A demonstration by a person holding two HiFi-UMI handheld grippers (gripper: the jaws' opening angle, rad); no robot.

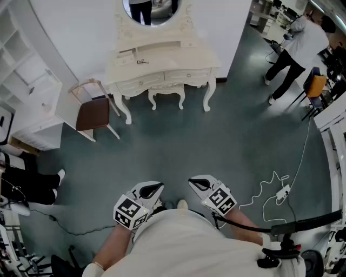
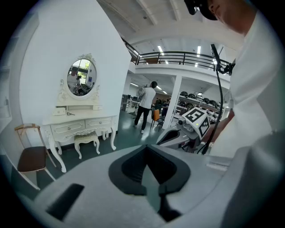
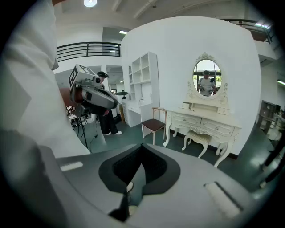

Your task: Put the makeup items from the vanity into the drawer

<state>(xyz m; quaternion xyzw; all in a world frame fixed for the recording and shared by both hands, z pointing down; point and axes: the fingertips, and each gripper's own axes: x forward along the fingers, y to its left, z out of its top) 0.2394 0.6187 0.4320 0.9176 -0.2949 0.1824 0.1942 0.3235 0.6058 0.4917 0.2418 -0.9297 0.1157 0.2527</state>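
Approach step, task not begun. Left hand-held gripper [image 1: 149,190] and right hand-held gripper [image 1: 199,184] are narrow, empty, well apart from the vanity [image 1: 178,54]. Next move likely calls for walking up and opening a drawer [image 1: 186,74].

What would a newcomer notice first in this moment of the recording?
The cream vanity with its oval mirror draws the eye first, standing well away across the green floor at the top of the head view, with a brown-seated chair beside it. Next come the left gripper and right gripper, side by side at the bottom of that view, both shut with nothing in them.
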